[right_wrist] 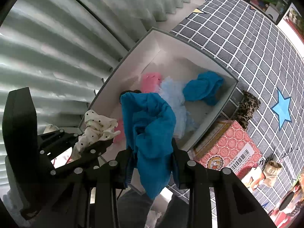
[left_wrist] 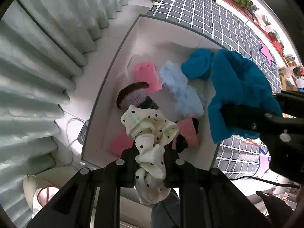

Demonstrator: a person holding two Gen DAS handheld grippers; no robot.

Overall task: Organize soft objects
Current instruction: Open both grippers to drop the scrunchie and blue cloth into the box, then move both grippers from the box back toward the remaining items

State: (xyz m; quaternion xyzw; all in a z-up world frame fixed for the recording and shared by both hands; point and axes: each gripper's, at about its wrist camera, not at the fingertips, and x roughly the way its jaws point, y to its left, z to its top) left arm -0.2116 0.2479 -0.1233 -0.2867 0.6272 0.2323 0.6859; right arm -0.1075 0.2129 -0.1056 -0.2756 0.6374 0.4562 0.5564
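Over the white box (left_wrist: 114, 60), each hand-held gripper is clenched on limp, light cloth: left (left_wrist: 151, 152) on dotted scrunchie (left_wrist: 150, 131), right (right_wrist: 153, 152) on blue cloth (right_wrist: 150, 125), pinched mid-bunch.

Both tongs, left tongs (left_wrist: 150, 150) and right tongs (right_wrist: 152, 150), are matte black angular frames studded with round silver screws.

Right tool (right_wrist: 153, 159) fingertips buried in blue cloth (right_wrist: 152, 133); cloth hides pink items (right_wrist: 119, 131) in box (right_wrist: 214, 112). Barcode label (right_wrist: 240, 159) unreadable.
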